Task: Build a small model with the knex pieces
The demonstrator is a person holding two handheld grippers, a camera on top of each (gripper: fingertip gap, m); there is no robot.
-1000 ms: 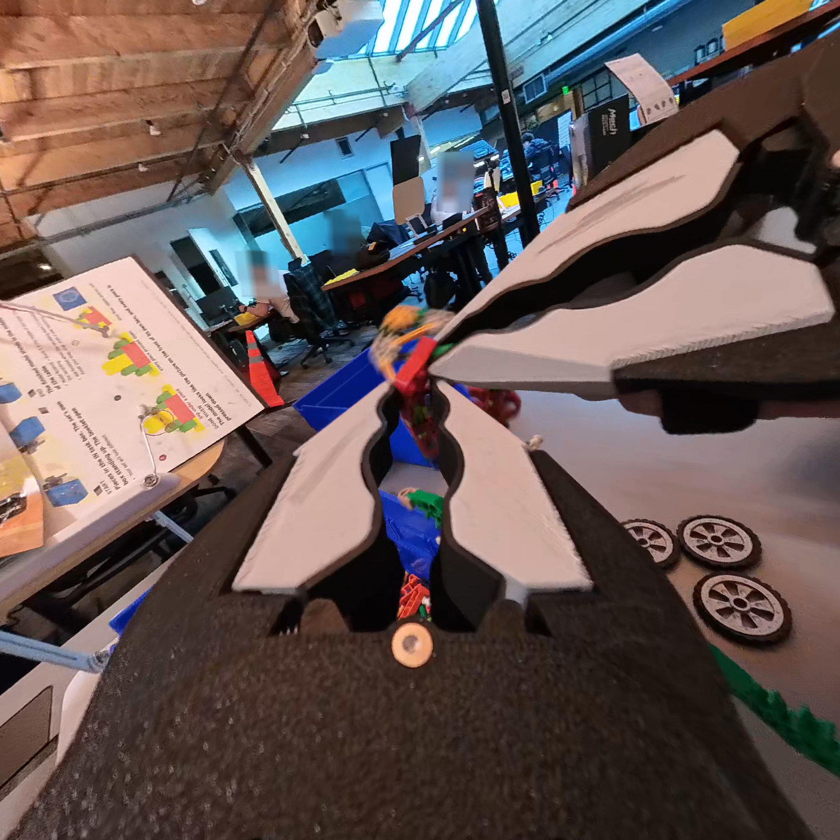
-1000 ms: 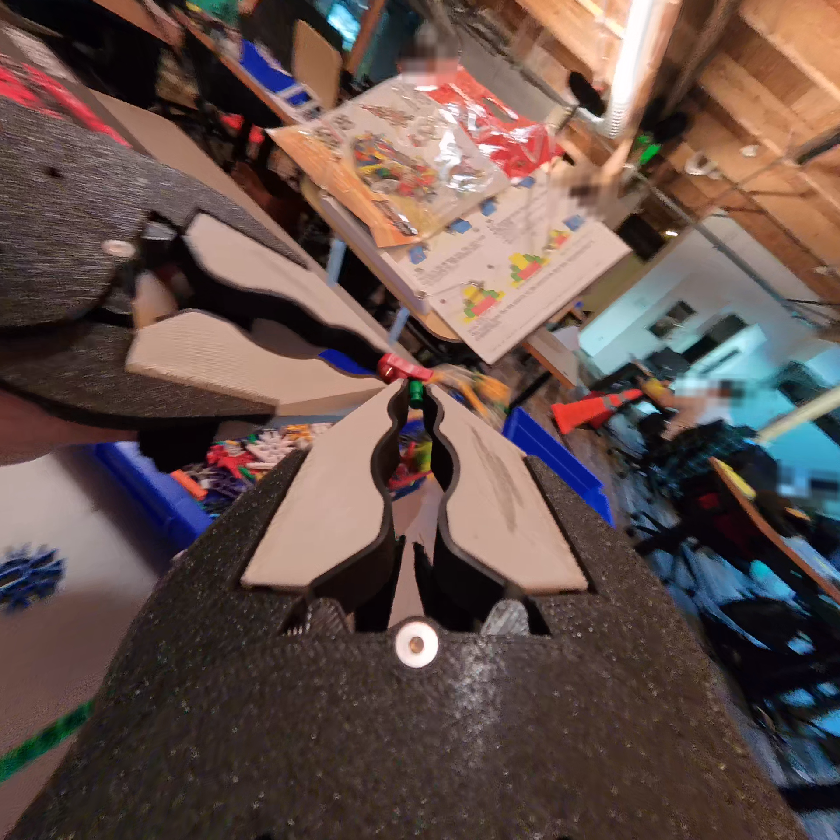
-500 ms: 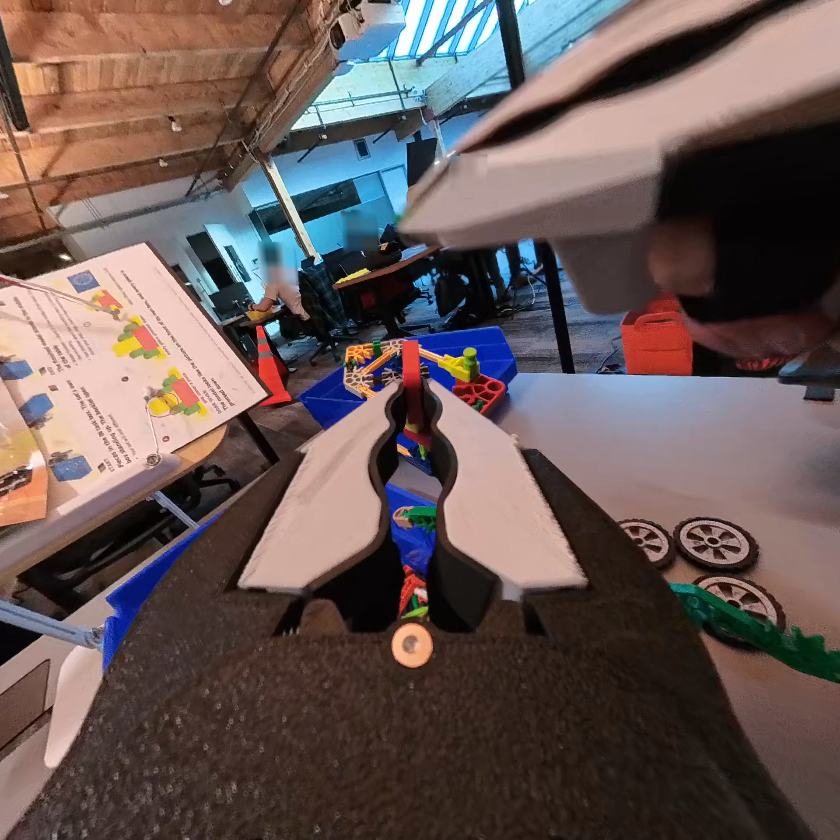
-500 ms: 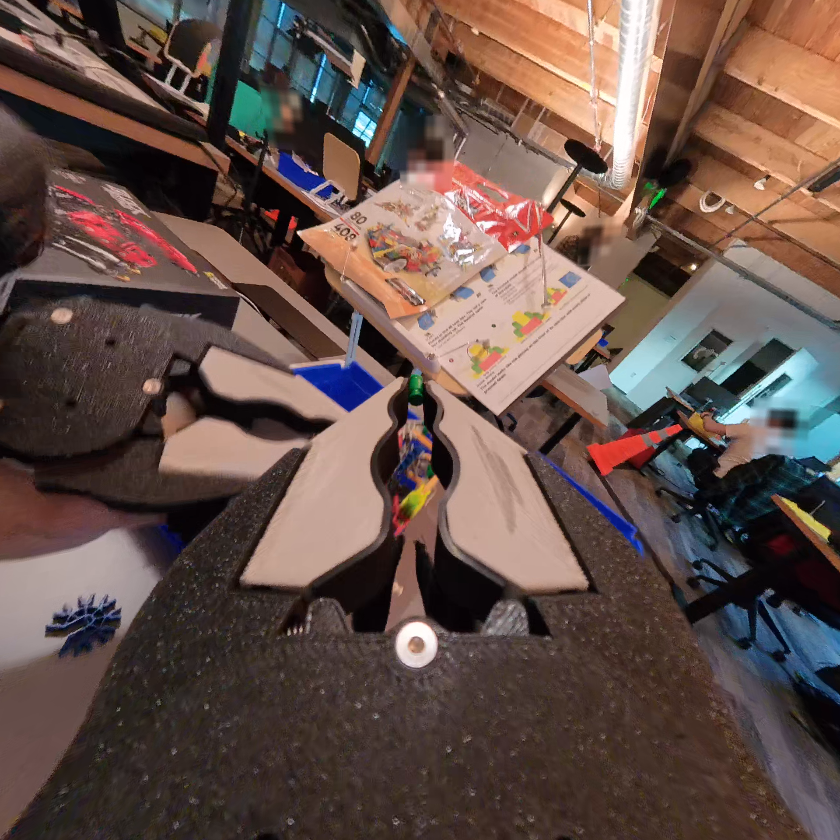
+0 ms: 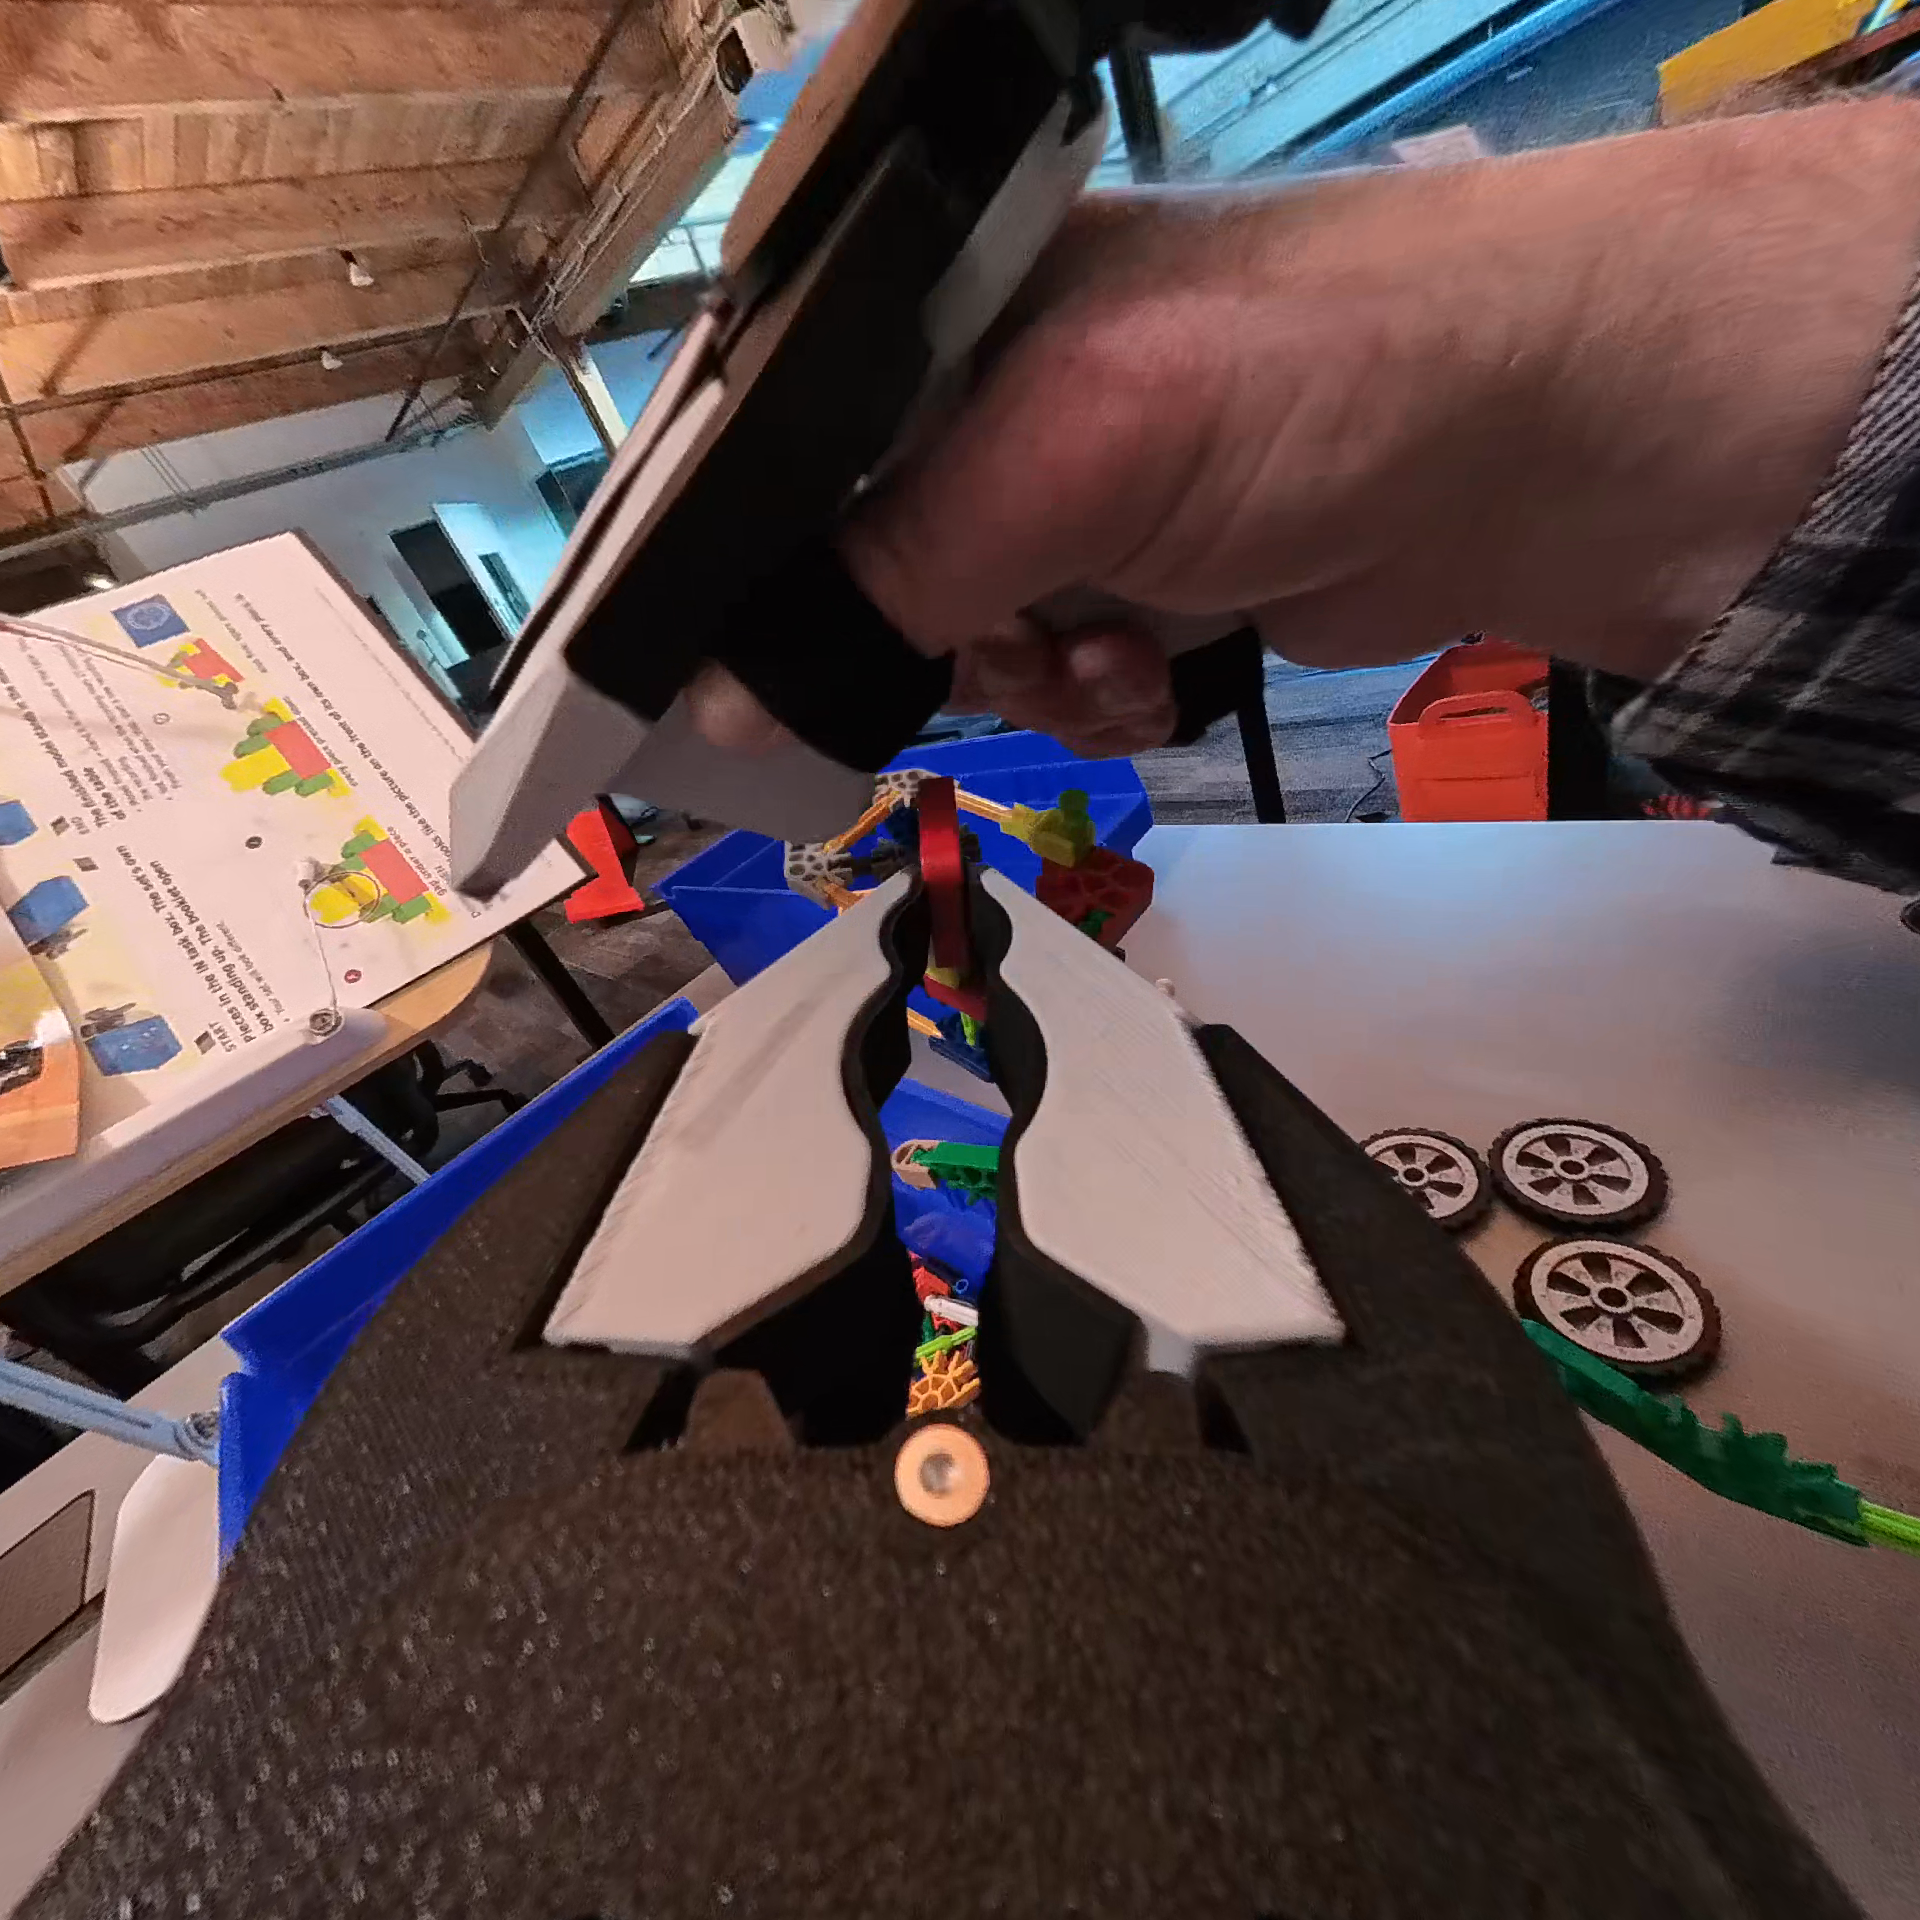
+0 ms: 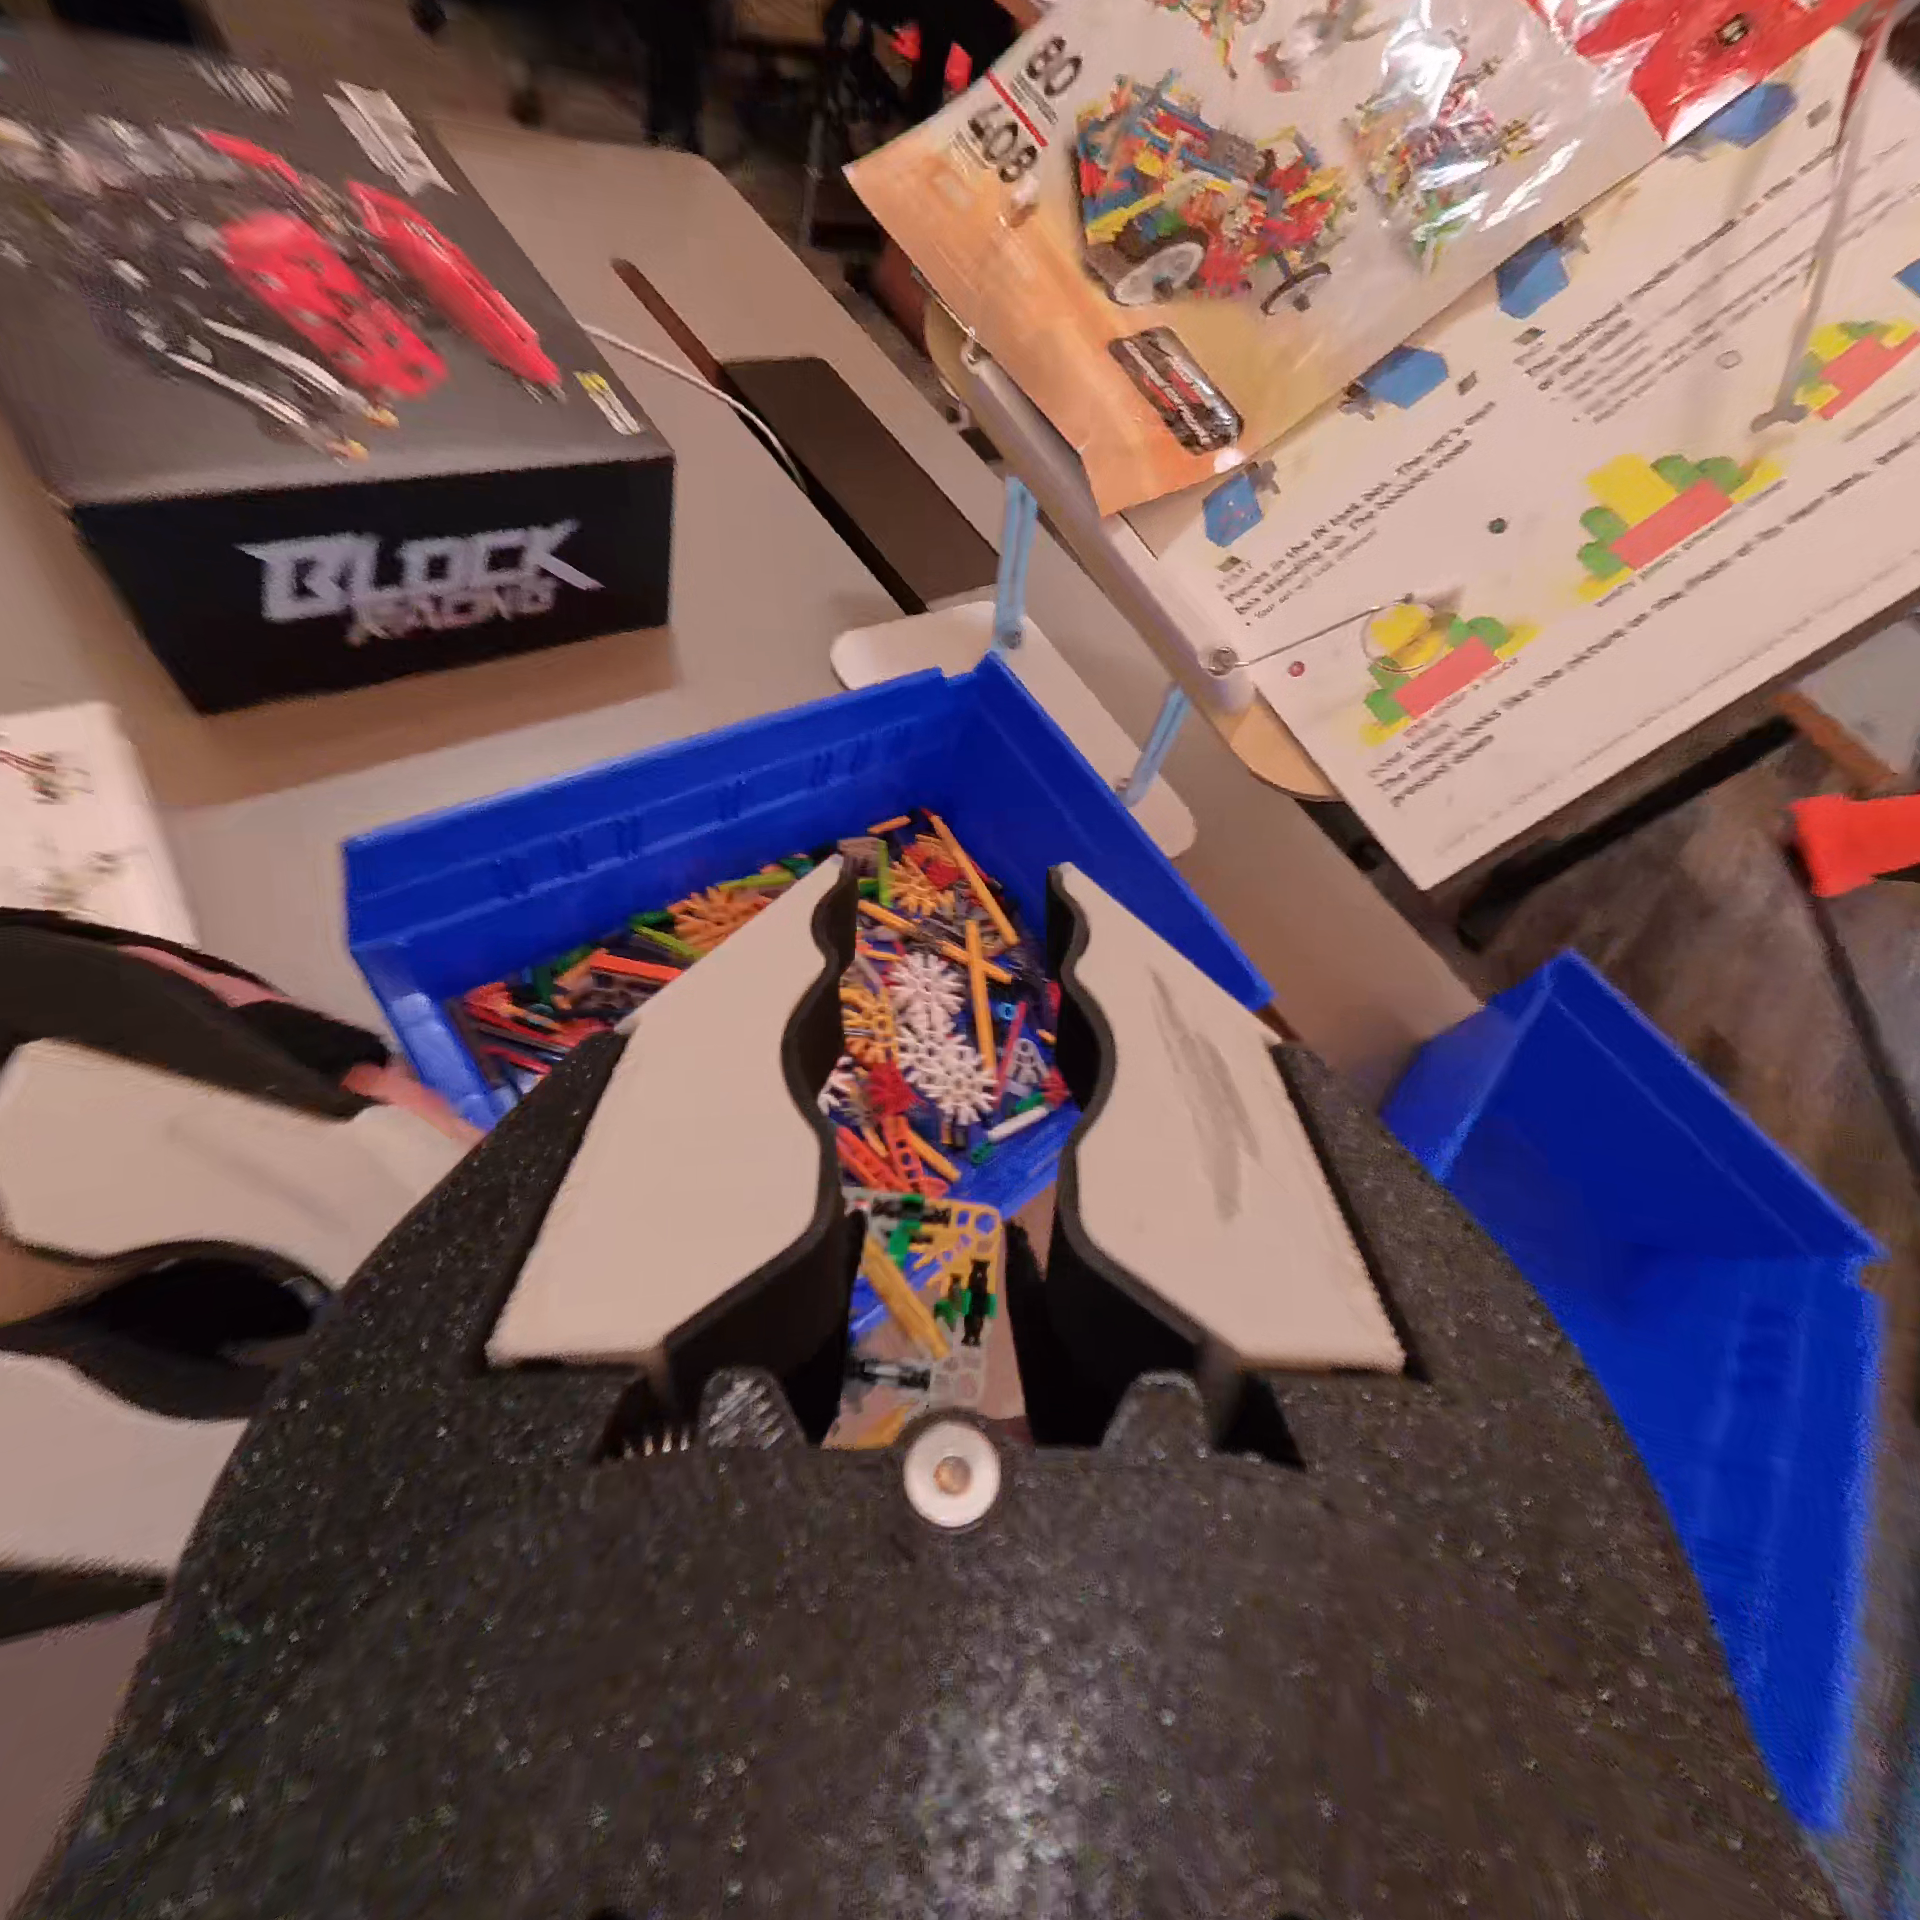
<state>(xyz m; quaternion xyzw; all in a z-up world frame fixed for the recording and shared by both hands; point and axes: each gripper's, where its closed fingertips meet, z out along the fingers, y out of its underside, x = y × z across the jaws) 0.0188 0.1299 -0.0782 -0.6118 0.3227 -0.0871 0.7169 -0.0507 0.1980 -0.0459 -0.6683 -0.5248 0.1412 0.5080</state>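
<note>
In the left wrist view my left gripper (image 5: 940, 883) is shut on a flat red piece (image 5: 938, 847) that stands upright between the pads. The red piece belongs to a small model of orange rods, grey connectors and a yellow-green part (image 5: 1055, 826), held above the grey table (image 5: 1507, 987). The right gripper's fingers (image 5: 540, 769), held by a hand (image 5: 1351, 416), pass above it. In the right wrist view my right gripper (image 6: 951, 883) is open and empty above a blue bin (image 6: 665, 810) full of loose colourful rods and connectors (image 6: 935, 1029).
Three black wheels (image 5: 1574, 1174) and a green toothed strip (image 5: 1704, 1455) lie on the table at right. A second blue bin (image 6: 1662, 1247) stands to the right of the first. A black box (image 6: 343, 416) and a tilted instruction board (image 6: 1558, 520) stand behind. An orange container (image 5: 1475, 738) sits on the floor. About 10 centimeters separates my left fingertips from my right.
My right gripper left the model, swung over the blue bin and opened; the small green bit at its tips is gone. My left gripper stayed shut on the red piece.
</note>
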